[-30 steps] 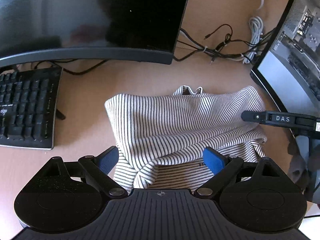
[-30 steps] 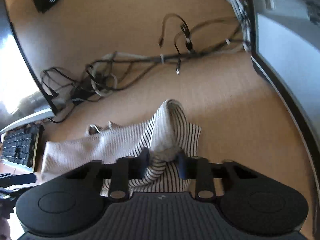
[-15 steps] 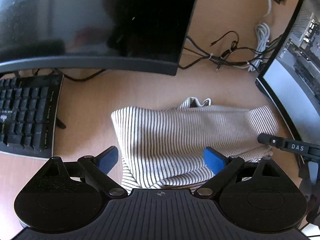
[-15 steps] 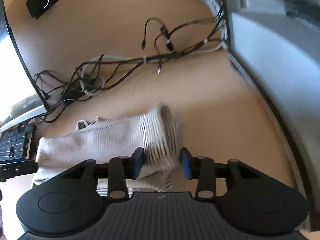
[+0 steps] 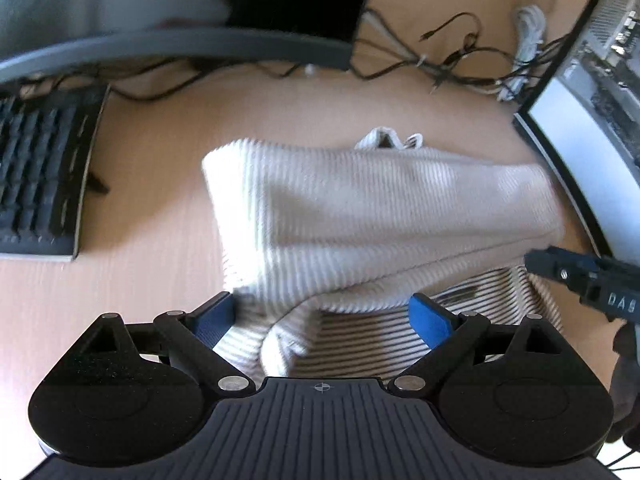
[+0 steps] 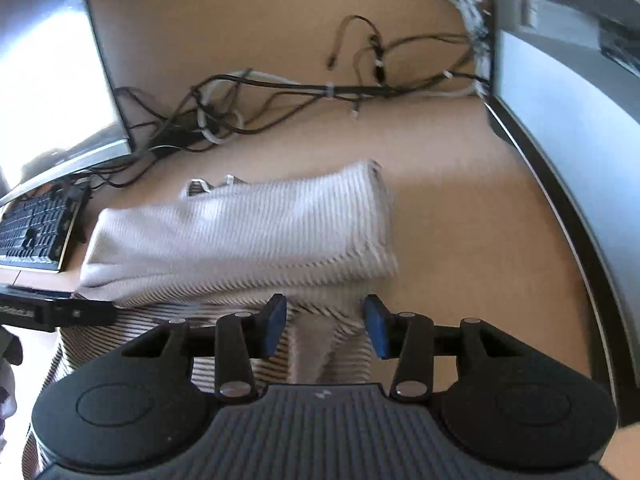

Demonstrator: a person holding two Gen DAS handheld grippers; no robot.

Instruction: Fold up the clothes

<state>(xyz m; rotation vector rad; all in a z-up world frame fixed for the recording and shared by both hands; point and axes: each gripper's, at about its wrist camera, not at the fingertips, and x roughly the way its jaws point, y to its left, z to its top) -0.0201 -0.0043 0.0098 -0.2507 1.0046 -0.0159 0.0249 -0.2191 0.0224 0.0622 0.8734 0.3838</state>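
Both of my grippers are hovering over one striped garment (image 5: 372,220) that is lying folded on the wooden desk (image 5: 152,216), between a keyboard (image 5: 40,184) on one side and a monitor (image 5: 592,128) on the other. I am seeing the left gripper (image 5: 322,316) with its jaws standing wide apart; the near edge of the cloth is bunching up between the blue pads (image 5: 430,322), yet neither pad is pressing on it. My right gripper (image 6: 326,326) is opening its jaws at this moment, and a loose fold of the same garment (image 6: 248,228) is lying in the gap between them, touching neither pad as far as I can tell. Behind the cloth, a tangle of cables (image 6: 288,100) is trailing across the desk toward the monitor base.
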